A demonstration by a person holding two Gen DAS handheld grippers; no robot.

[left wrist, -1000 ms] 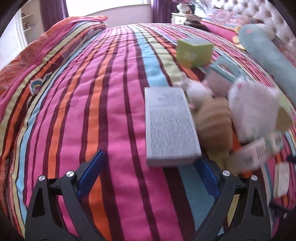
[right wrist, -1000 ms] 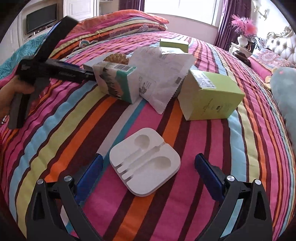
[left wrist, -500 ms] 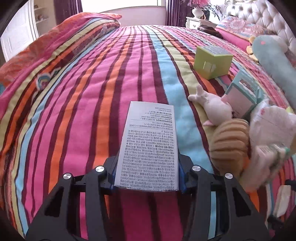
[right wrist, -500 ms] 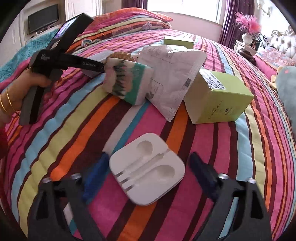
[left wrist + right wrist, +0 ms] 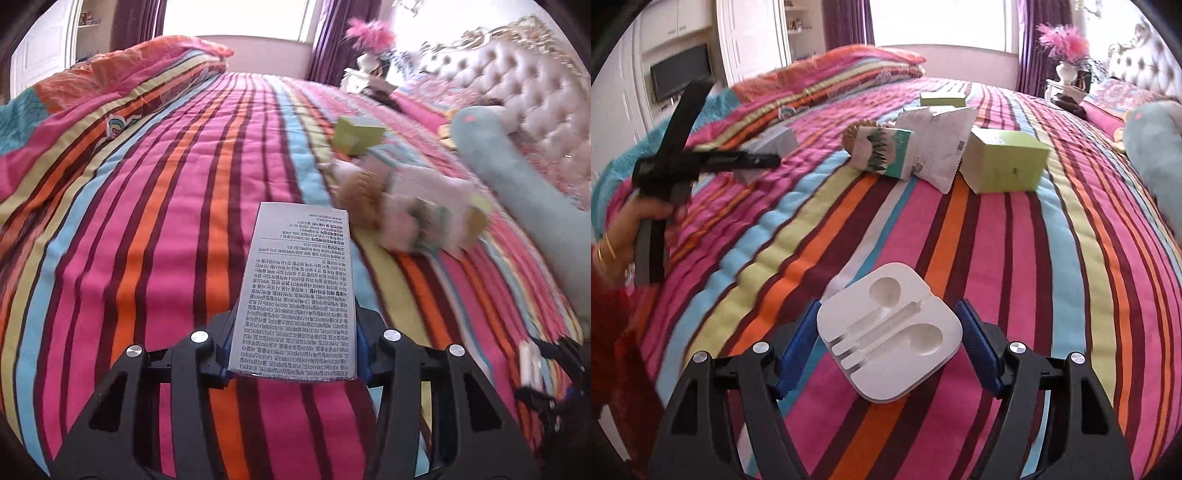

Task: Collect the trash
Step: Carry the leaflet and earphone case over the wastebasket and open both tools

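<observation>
My left gripper (image 5: 293, 354) is shut on a grey printed box (image 5: 299, 288) and holds it above the striped bedspread (image 5: 166, 221). In the right wrist view that same gripper (image 5: 701, 158), in a hand (image 5: 639, 218), carries the box (image 5: 775, 142) at the left. My right gripper (image 5: 888, 343) is shut on a white moulded plastic tray (image 5: 890, 332), its blue pads (image 5: 799, 347) against the tray's sides. More trash lies further up the bed: a green box (image 5: 1004, 162), a white wrapper (image 5: 942, 144) and a teal-and-white carton (image 5: 882, 151).
A brown plush toy (image 5: 858, 129) lies among the trash, and a second green box (image 5: 942, 98) sits further back. A long pale blue bolster (image 5: 517, 166) runs along the tufted headboard (image 5: 517, 85). A folded duvet (image 5: 110, 85) lies at the left.
Both grippers stood open around their things lying on the bed; both have since shut on them. The left has lifted the grey box and drawn left, away from the pile.
</observation>
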